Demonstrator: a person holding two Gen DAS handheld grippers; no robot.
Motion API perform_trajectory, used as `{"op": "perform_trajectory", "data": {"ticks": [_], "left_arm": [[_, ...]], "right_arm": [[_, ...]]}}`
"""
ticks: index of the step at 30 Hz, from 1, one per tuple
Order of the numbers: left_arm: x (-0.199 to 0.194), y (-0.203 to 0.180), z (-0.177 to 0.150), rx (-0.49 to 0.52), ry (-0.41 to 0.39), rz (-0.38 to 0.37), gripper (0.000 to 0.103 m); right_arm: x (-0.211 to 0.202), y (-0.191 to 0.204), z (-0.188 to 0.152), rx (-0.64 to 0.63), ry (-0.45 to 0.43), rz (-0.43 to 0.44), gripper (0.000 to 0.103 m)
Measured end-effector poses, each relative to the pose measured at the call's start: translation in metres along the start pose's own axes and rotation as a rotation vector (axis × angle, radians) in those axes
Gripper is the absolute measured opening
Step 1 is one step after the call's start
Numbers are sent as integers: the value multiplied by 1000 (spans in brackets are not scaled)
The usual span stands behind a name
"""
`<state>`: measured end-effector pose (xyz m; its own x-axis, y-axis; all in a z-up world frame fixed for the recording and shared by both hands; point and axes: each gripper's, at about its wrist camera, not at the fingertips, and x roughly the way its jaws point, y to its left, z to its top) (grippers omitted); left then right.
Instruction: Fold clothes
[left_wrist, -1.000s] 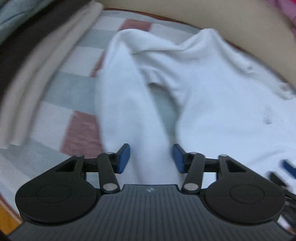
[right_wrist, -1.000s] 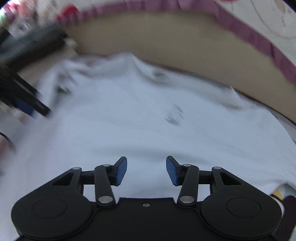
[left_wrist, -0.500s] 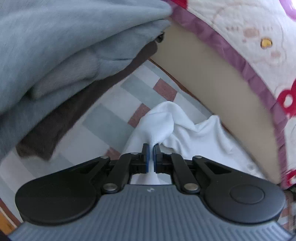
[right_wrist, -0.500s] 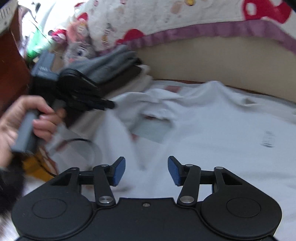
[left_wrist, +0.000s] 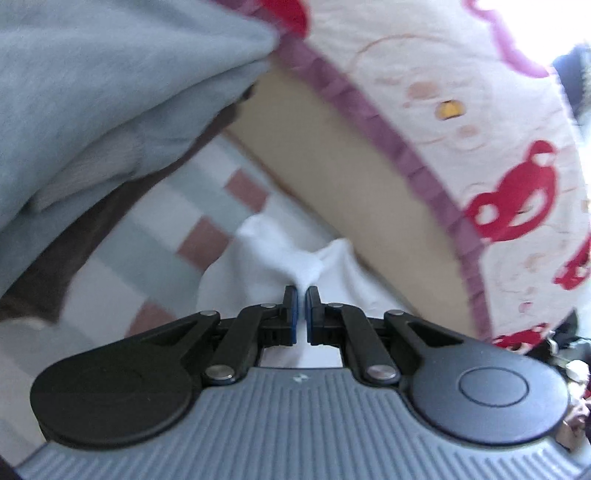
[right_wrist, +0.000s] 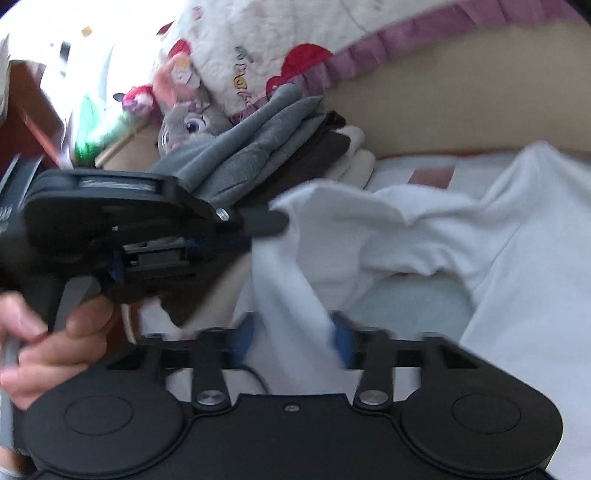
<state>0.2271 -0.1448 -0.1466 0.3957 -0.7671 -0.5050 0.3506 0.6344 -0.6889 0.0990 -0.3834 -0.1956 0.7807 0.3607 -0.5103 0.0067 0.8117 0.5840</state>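
A bed with a checked sheet (left_wrist: 147, 254) of pale green, white and dusty pink squares carries the work, backed by a tan padded board (left_wrist: 354, 177) and a white quilt (left_wrist: 480, 122) with red bear prints and a purple ruffle. At one side sits a stack of folded clothes (right_wrist: 266, 147), grey on top, dark brown and cream below, with a grey plush rabbit (right_wrist: 188, 122) behind it.

The white shirt (right_wrist: 498, 236) lies spread over the sheet, its sleeve drawn up off the bed. The left claw (left_wrist: 301, 308) is pressed together on a pinch of that sleeve cloth, which bunches into a peak just past the blue pads. From the right wrist view this claw is seen side-on, held by a hand (right_wrist: 55, 343) on its grip, with the white fabric trailing down from its tip.

The right claw (right_wrist: 293, 336) is closing, and the hanging strip of sleeve runs down between its blue pads (right_wrist: 341, 339); motion blur hides whether they already press on it.
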Motion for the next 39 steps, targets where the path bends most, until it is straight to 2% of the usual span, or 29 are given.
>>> {"op": "perform_trajectory", "data": {"ticks": [1,4,6,8,11,12,13,14,15,16,18,20,21,22,24,25,26,27,28,30,32,34,35,36,37,38,39], "left_arm": [[-2,-5,0,31,-11,6,4],[-15,-24,-1,147,-81,132,8],[-23,-36,-1,239,-138,181,18],[-29,-38,-2,272,-163,144,26],[-32,-42,-4,309,-149,43,26],[-32,-45,-6,332,-142,18,29],[-30,-49,-8,358,-133,2,34],[-28,-53,-10,386,-124,-12,47],[-25,-54,-11,392,-111,10,51],[-21,-55,-12,394,-98,37,51],[-11,-53,-13,383,-53,96,51],[3,-42,-13,330,36,151,48],[8,-34,-14,295,69,159,48],[14,-26,-14,259,101,165,48],[19,-1,-15,65,155,142,48],[20,11,-17,-24,167,109,48],[20,13,-17,-29,164,121,47],[20,13,-16,-22,159,138,47],[20,14,-16,-15,153,156,47],[20,3,-19,69,136,197,47],[19,-5,-20,124,112,213,47],[15,-10,-19,137,79,197,47],[12,-13,-18,155,50,215,50],[8,-15,-17,174,19,237,50],[4,-18,-16,193,-11,259,50],[1,-20,-15,211,-37,270,51],[-2,-20,-14,221,-52,257,51]], "right_arm": [[0,-2,2,16,3,-8,10],[-9,-12,19,97,-20,12,10],[-17,-22,34,171,-45,39,10],[-26,-30,49,236,-70,66,10],[-42,-40,72,294,-109,111,10],[-47,-40,78,302,-120,125,10],[-51,-39,83,297,-123,130,10],[-54,-37,88,284,-121,129,10],[-58,-34,93,271,-118,128,10],[-60,-31,97,236,-117,103,10],[-61,-21,96,105,-97,-5,15],[-52,-17,86,-12,-30,-103,25],[-47,-17,77,-65,2,-135,35],[-44,-18,67,-106,26,-143,41],[-43,-20,48,-125,79,-100,42],[-45,-20,39,-134,96,-67,47],[-48,-19,31,-147,108,-29,52],[-48,-15,23,-189,116,-23,62],[-48,-10,15,-251,123,-36,67],[-40,3,0,-398,151,-99,76],[-19,10,-12,-513,221,-215,82],[11,7,-23,-588,338,-361,81],[20,2,-24,-583,380,-365,67],[25,-6,-22,-553,407,-323,31],[23,-11,-16,-503,405,-272,24],[16,-15,-7,-438,382,-215,22],[9,-19,3,-373,360,-158,10]]}}
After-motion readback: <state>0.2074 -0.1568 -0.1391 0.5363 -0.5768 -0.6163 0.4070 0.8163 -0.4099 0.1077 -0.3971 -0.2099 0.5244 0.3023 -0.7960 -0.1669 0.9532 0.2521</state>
